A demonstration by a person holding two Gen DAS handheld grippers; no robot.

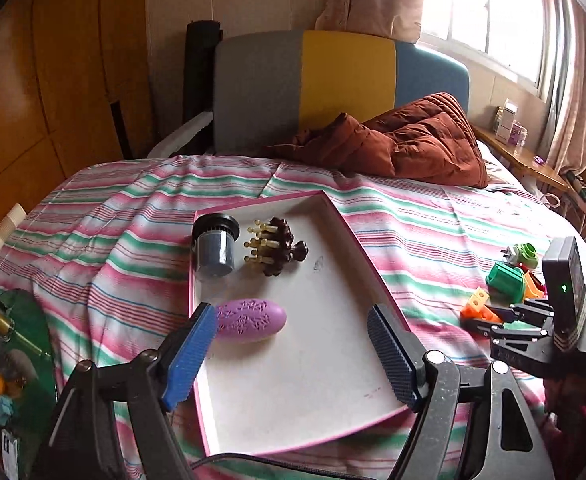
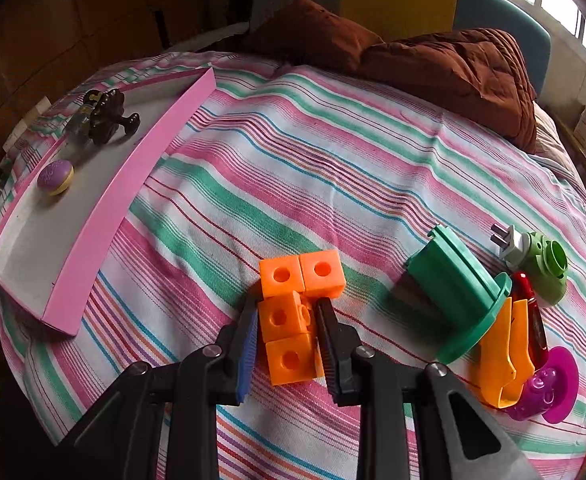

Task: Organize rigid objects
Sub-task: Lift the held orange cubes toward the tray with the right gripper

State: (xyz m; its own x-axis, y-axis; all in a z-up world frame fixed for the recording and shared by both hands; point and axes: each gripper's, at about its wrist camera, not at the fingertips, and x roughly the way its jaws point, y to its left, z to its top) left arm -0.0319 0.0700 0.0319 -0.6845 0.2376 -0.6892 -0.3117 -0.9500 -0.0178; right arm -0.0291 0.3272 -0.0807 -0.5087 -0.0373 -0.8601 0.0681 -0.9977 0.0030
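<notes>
Where right gripper (image 2: 285,334) closes, orange blocks (image 2: 293,312) sit.

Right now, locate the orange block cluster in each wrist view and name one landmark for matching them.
Left wrist view: orange block cluster at the right edge, on the striped bedspread, at the right gripper's tips.
Right wrist view: orange block cluster at lower centre, between the right gripper's fingers.
Shared landmark: the pink-rimmed tray, left of the cluster in both.
</notes>
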